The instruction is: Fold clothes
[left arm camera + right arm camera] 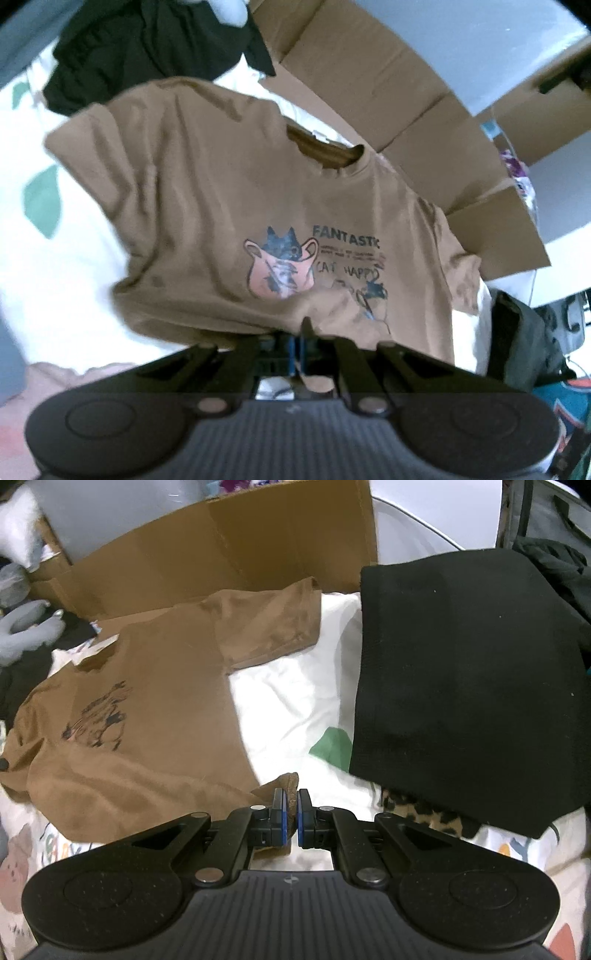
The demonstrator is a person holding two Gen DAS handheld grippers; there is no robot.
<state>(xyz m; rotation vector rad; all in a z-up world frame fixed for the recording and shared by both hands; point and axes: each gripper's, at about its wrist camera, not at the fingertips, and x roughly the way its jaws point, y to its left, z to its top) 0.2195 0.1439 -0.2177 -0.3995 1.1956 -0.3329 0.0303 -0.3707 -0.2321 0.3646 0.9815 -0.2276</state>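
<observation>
The left hand-held gripper (301, 328) is clenched on the hem of the brown T-shirt (221, 192), which lies spread on the bed (55, 266), and the right hand-held gripper (290, 805) pinches another hem corner. If either thin pinch slips (the fabric looks loose there), the hem would sag and the fold go crooked. The print reads "FANTASTIC" and "CAT HAPPY". A folded black garment (465, 686) lies beside it.

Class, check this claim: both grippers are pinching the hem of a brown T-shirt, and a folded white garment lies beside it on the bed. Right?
Not quite. The folded garment is black, as the right wrist view shows. Both the left gripper and right gripper pinch the brown T-shirt.
</observation>
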